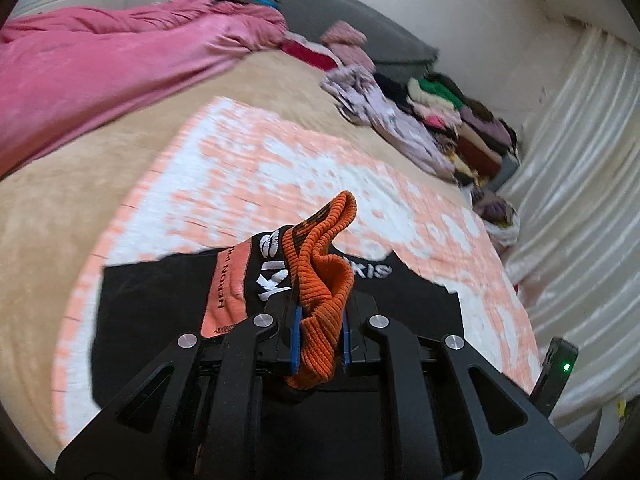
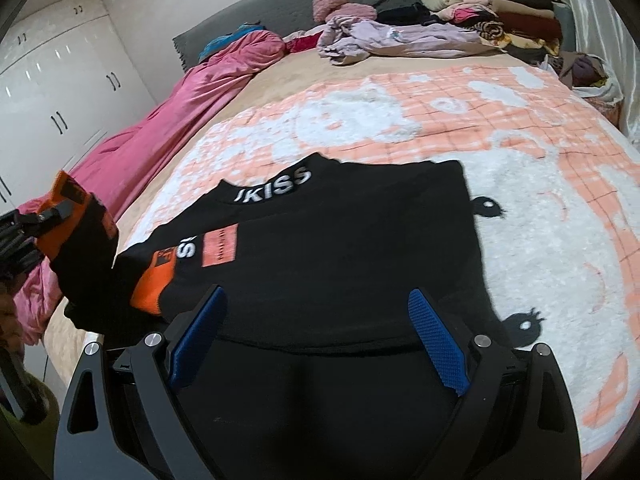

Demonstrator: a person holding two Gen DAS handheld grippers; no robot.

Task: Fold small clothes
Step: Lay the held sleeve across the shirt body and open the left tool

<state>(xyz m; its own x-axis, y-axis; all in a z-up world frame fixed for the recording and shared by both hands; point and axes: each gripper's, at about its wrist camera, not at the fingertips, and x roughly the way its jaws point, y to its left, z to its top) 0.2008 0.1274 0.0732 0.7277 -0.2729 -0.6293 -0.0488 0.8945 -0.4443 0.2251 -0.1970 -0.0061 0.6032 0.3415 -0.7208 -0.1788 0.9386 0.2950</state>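
On the far left of the right wrist view stands a white closet (image 2: 52, 92) with dark handles. Next to it a pink blanket (image 2: 160, 128) lies bunched along the left edge of the bed (image 2: 280, 76). The left claw (image 1: 320, 320) is pressed together on the orange cuff (image 1: 324, 296) of a sleeve, and the ribbed cloth sticks up between its blue pads. In the right wrist view this same claw (image 2: 48, 216) shows at the left edge, holding the sleeve up off the bed. The sleeve belongs to a black shirt (image 2: 340, 248) that lies in the middle of the bed, on a fuzzy peach and white blanket (image 2: 520, 152). The shirt has white letters near its neck and a small peach patch (image 2: 220, 245) on the front. Another orange cuff (image 2: 154, 284) rests on the shirt just beside the patch. The right claw (image 2: 320, 344) is spread wide above the near edge of the shirt, and nothing is between its blue pads (image 2: 438, 348). At the back of the bed a light purple garment (image 2: 400, 38) lies crumpled. To the right of it sits a pile of folded clothes (image 2: 500, 12) in many colors. At the far right a shiny white curtain (image 1: 580, 184) hangs beside the bed.
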